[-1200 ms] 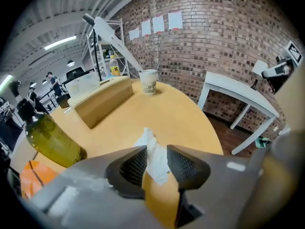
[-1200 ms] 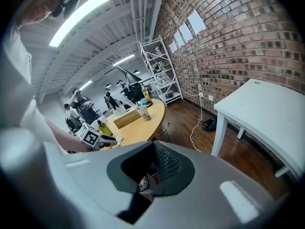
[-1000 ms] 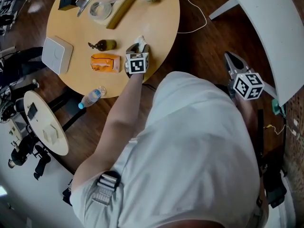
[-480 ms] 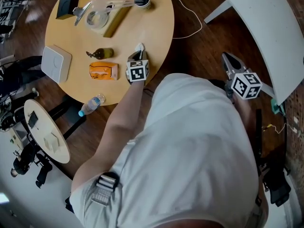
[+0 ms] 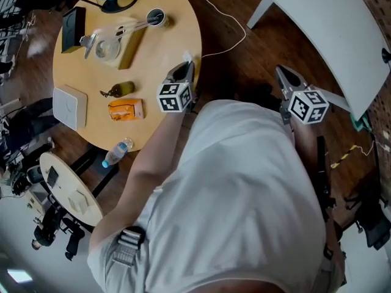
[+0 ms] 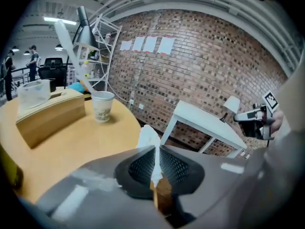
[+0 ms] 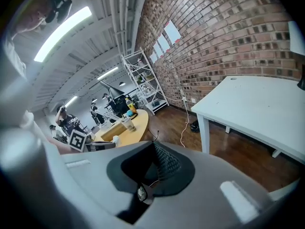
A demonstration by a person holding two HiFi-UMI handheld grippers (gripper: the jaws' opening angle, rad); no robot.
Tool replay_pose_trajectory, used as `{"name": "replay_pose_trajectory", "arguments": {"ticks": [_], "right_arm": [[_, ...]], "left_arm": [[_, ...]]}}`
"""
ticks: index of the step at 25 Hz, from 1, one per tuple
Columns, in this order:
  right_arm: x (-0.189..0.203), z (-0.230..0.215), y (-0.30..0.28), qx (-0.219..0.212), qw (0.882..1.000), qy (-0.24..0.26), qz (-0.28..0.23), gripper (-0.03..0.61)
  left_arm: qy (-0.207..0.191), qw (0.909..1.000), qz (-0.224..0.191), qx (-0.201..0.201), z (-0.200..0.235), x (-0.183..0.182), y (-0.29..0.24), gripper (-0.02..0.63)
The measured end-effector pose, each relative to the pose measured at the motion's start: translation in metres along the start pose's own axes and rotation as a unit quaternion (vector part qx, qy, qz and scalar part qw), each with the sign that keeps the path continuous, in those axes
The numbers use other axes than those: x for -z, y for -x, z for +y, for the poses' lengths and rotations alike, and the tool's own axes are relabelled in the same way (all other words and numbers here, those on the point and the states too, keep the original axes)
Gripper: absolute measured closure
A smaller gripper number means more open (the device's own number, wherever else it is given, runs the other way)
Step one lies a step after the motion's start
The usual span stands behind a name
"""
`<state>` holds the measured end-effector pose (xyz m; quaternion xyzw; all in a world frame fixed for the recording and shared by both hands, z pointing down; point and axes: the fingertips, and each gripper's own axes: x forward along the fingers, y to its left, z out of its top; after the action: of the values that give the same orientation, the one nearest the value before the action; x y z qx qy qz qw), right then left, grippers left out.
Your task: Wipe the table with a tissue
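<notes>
My left gripper [image 5: 184,69] is shut on a white tissue [image 5: 187,57] that pokes out past the jaw tips. It hovers at the near right edge of the round wooden table [image 5: 165,44]. In the left gripper view the tissue [image 6: 149,136] stands pinched between the mesh pads, with the tabletop [image 6: 71,142] below and to the left. My right gripper [image 5: 282,75] is off to the right over the wooden floor, away from the table, jaws together with nothing held. Its own view shows the jaws [image 7: 153,152] shut and empty.
On the table lie an orange packet [image 5: 125,108], a small dark bottle [image 5: 119,89], a white box [image 5: 66,107], a wooden tissue box [image 5: 131,38], a paper cup [image 5: 156,17] and a water bottle [image 5: 116,152]. A white table [image 5: 324,23] stands right; a cable [image 5: 227,35] crosses the floor.
The left gripper with the tissue has moved from over the tabletop toward the table's right edge. The right gripper has held its place, still shut.
</notes>
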<state>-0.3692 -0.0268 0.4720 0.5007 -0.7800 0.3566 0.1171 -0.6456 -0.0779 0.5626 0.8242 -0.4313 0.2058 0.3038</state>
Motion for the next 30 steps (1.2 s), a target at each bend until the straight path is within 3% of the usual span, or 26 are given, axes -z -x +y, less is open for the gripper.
{"name": "replay_pose_trajectory", "arguments": {"ticks": [8, 14, 24, 30], "right_arm": [[-0.018, -0.052, 0.025, 0.014, 0.999, -0.022, -0.033, 0.571], [-0.041, -0.113, 0.053, 0.023, 0.998, -0.034, -0.052, 0.571], [-0.072, -0.201, 0.104, 0.047, 0.994, -0.038, -0.089, 0.571], [-0.085, -0.243, 0.122, 0.069, 0.989, -0.063, -0.112, 0.571]], "left_arm": [[-0.039, 0.9931, 0.004, 0.110, -0.106, -0.040, -0.057, 0.584], [-0.076, 0.9813, 0.006, 0.177, -0.192, -0.072, -0.107, 0.584], [-0.143, 0.9634, 0.005, 0.227, -0.299, -0.124, -0.177, 0.583], [-0.169, 0.9579, 0.008, 0.232, -0.326, -0.157, -0.212, 0.584]]}}
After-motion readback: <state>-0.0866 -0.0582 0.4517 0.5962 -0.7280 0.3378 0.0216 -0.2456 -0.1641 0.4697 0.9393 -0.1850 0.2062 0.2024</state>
